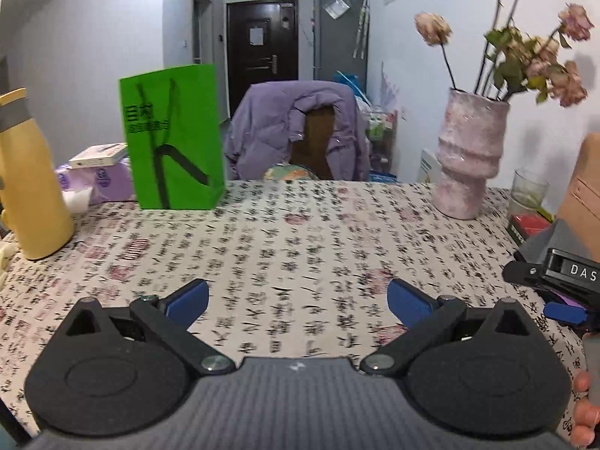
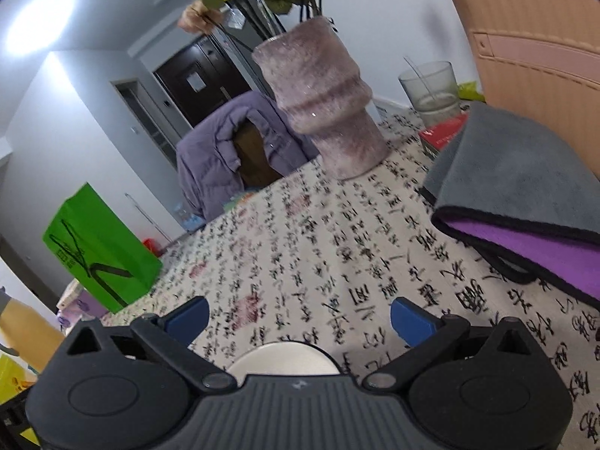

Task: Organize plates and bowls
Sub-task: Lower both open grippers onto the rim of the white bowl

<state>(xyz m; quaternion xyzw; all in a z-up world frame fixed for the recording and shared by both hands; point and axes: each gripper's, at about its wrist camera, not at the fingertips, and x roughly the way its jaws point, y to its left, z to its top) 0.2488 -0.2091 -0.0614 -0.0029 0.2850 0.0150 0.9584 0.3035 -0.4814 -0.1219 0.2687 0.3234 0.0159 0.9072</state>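
My left gripper (image 1: 298, 296) hangs over the table (image 1: 300, 232), which is covered by a cloth printed with calligraphy. Its blue fingertips (image 1: 191, 294) are spread wide with nothing between them. Only bare cloth shows in the gap.

My right gripper (image 2: 300, 317) is likewise released, fingers apart, nothing grasped. Its view is tilted. Just below the gap, at the edge of the gripper body, I see the pale round rim of a dish (image 2: 283, 358) lying on the cloth; most of it is hidden under the gripper, so I cannot tell whether it is a plate or a bowl. It is the only tableware I can find in either view.

In the left wrist view the right gripper (image 1: 562, 288) shows at the right edge, and fingertips of the person's hand (image 1: 583, 408) at the lower right corner.

Other items on the table: a yellow bottle (image 1: 32, 183) at the left edge, a green paper bag (image 1: 172, 138) standing upright at the far left, a pink ribbed vase (image 1: 470, 157) of dried roses (image 1: 540, 56) at the far right, a glass (image 2: 431, 88) beyond it, and a folded grey-and-purple cloth (image 2: 525, 195) on the right side near my right gripper. A chair draped with a purple jacket (image 1: 296, 127) stands at the far side of the table.
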